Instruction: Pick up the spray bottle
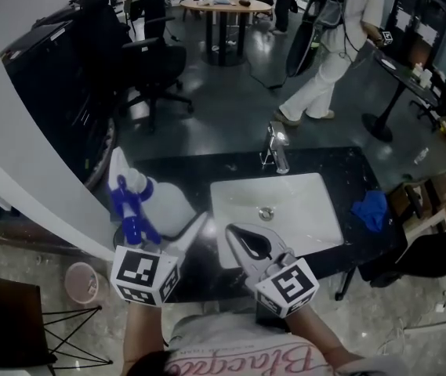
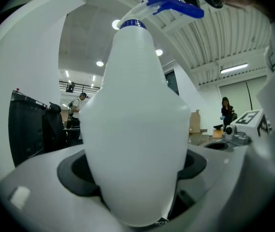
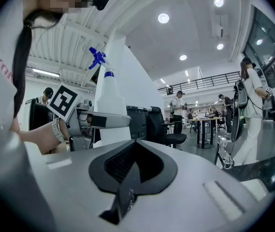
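Observation:
The spray bottle [image 1: 166, 204] is white with a blue trigger head and is held up at the left end of the counter. My left gripper [image 1: 166, 227] is shut on its round body. In the left gripper view the bottle [image 2: 135, 129] fills the middle, and the pads of the left gripper [image 2: 135, 180] press on both its sides. My right gripper [image 1: 241, 240] is shut with nothing in it and hovers over the front rim of the sink. In the right gripper view its jaws [image 3: 132, 170] meet, and the bottle [image 3: 109, 100] stands to the left in the left gripper [image 3: 103, 121].
A white sink basin [image 1: 317, 210] with a chrome faucet [image 1: 276, 151] is set in the dark counter [image 1: 340, 167]. A blue cloth [image 1: 371, 208] lies at the right end. A white wall [image 1: 19, 163] is at the left, a small bin [image 1: 81, 282] below it. Office chairs and people are beyond.

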The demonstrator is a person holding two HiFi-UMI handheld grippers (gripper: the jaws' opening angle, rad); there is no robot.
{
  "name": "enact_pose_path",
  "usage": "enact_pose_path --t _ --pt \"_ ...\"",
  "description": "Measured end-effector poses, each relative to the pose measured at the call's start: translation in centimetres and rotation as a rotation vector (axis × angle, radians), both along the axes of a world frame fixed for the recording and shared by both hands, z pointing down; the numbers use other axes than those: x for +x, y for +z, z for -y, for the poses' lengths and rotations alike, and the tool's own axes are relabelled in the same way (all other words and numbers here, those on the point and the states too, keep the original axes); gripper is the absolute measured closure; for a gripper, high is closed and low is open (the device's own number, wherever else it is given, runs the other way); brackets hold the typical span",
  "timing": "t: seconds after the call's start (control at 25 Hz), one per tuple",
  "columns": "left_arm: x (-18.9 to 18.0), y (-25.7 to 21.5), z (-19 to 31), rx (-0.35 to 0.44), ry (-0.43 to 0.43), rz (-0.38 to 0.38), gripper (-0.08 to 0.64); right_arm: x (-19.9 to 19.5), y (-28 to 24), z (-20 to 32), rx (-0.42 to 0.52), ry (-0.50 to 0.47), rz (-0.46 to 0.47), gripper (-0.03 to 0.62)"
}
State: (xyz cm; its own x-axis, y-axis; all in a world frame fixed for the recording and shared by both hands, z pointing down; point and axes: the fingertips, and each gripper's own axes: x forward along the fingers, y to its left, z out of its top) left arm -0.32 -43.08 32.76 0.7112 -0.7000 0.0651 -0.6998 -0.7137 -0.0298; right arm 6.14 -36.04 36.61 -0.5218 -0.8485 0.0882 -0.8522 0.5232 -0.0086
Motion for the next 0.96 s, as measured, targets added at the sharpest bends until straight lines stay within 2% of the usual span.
enact_pose_path --t 0.4,0.96 --pt "-0.2 1.8 -3.4 -0.047 0.026 -0.034 0.137 0.0 -0.2 -0.6 -0.001 0.003 0.001 0.592" --pt "0.6 3.2 -5.6 -0.044 0.076 -0.031 0.137 0.0 -0.1 -0.5 0.001 -0.008 -0.025 0.592"
